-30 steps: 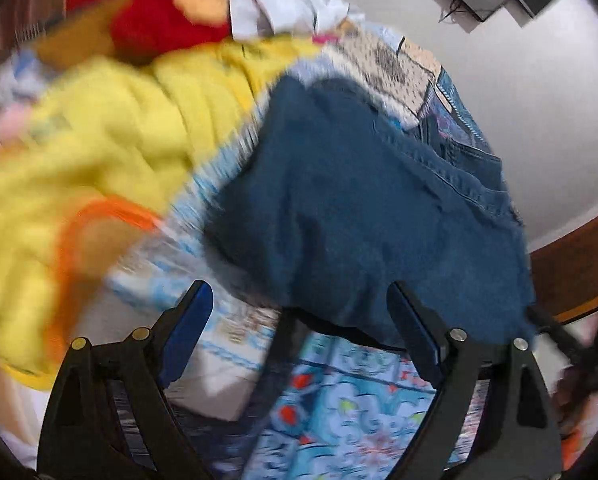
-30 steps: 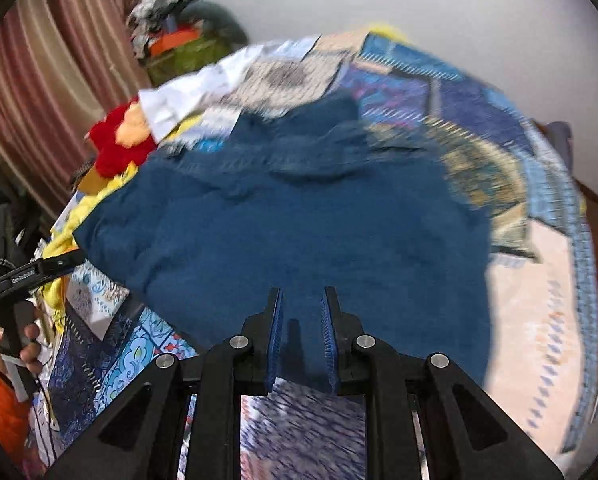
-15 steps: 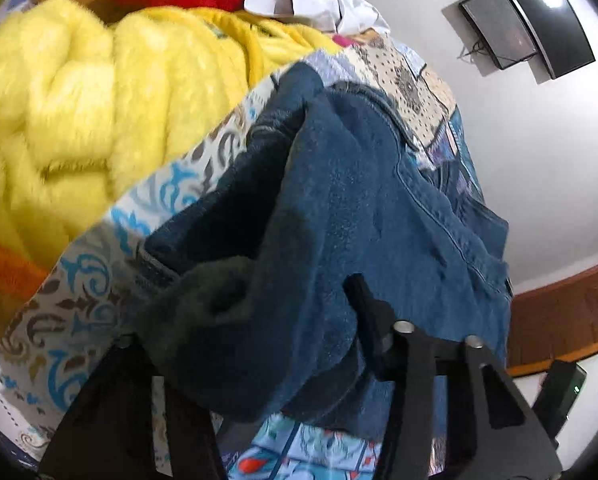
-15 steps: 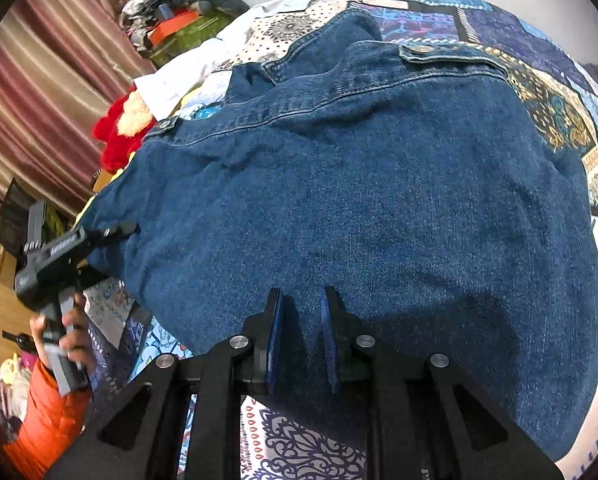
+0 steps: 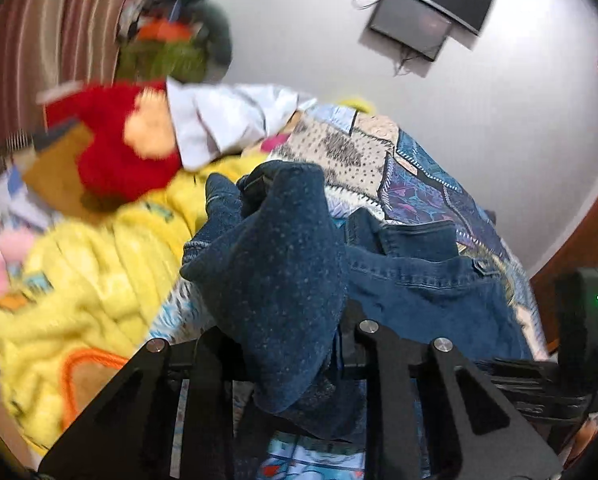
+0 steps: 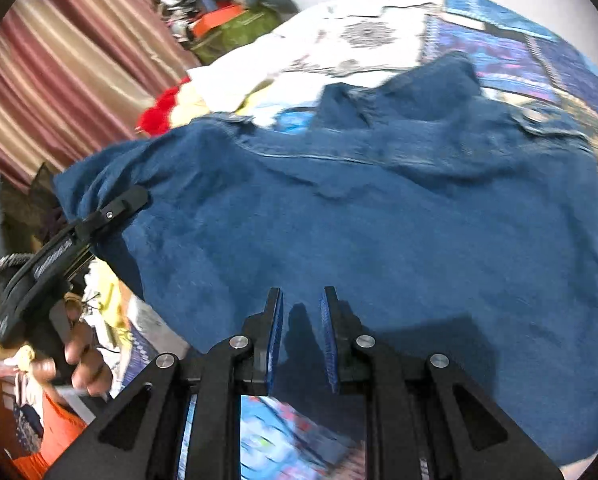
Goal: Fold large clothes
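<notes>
A large blue denim jacket [image 6: 379,216] lies spread on the patterned bedspread [image 6: 499,44]. My left gripper [image 5: 283,320] is shut on a bunched fold of the jacket's left edge [image 5: 275,264] and holds it lifted; the cloth hides its fingertips. The same gripper shows in the right wrist view [image 6: 119,208] at the jacket's left side. My right gripper [image 6: 301,320] sits over the jacket's near hem with its blue pads a narrow gap apart; I cannot tell whether cloth is pinched between them.
A yellow fluffy blanket [image 5: 91,280], a red plush toy [image 5: 115,148] and a white garment [image 5: 223,120] lie at the bed's left. A striped curtain [image 6: 59,64] hangs at the left. A screen [image 5: 419,12] is on the far wall.
My left gripper went from open beside the jacket to shut on its left edge and has lifted the bunched cloth. The right gripper has stayed at the near hem.
</notes>
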A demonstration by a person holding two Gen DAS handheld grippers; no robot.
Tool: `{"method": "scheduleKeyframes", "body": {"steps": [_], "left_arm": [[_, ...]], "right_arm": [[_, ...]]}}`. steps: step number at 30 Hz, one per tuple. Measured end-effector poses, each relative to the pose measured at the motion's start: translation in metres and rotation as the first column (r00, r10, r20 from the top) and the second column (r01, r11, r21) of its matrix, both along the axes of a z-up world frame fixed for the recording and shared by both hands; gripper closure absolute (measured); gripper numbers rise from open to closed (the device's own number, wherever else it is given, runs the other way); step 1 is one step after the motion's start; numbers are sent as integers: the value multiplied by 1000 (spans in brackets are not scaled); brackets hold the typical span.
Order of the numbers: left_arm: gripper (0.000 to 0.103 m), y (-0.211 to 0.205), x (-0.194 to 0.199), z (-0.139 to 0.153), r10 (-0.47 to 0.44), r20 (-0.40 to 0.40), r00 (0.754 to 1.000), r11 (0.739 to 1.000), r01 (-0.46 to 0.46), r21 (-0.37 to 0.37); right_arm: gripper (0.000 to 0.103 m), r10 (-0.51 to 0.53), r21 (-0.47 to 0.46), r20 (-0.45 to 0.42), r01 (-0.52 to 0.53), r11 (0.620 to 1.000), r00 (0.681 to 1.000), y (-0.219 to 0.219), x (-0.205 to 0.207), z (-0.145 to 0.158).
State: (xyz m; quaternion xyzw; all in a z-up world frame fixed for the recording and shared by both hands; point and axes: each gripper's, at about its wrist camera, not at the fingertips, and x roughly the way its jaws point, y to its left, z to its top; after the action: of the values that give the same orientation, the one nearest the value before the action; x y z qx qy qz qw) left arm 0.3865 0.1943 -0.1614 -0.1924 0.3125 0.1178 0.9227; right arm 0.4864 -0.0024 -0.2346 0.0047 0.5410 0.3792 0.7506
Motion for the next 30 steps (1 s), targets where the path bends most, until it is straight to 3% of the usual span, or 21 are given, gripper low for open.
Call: {"method": "scheduleKeyframes", "body": {"steps": [4, 8, 14, 21, 26, 30], "left_arm": [[80, -7, -1, 2, -33, -6, 999, 998, 33, 52], [81, -18, 11, -9, -42, -68, 997, 992, 49, 118], [82, -32, 17, 10, -68, -22, 997, 985, 70, 159], [83, -96, 44, 63, -195, 67, 978, 961, 177, 214], [83, -169, 65, 81, -320, 85, 944, 921, 288, 262], [83, -235, 77, 65, -427, 18, 904, 868, 403, 291]], "right_arm": [[89, 10, -67, -82, -16, 998, 997, 35, 4, -34], [89, 28, -91, -124, -39, 995, 992, 52, 5, -61], [89, 39, -43, -182, -47, 998, 982, 26, 11, -44], [89, -106, -13, 53, 106, 994, 993, -91, 8, 33], [89, -264, 16, 102, 263, 965, 959, -188, 1, 66], [89, -371, 17, 129, 372, 928, 919, -260, -12, 81]]}}
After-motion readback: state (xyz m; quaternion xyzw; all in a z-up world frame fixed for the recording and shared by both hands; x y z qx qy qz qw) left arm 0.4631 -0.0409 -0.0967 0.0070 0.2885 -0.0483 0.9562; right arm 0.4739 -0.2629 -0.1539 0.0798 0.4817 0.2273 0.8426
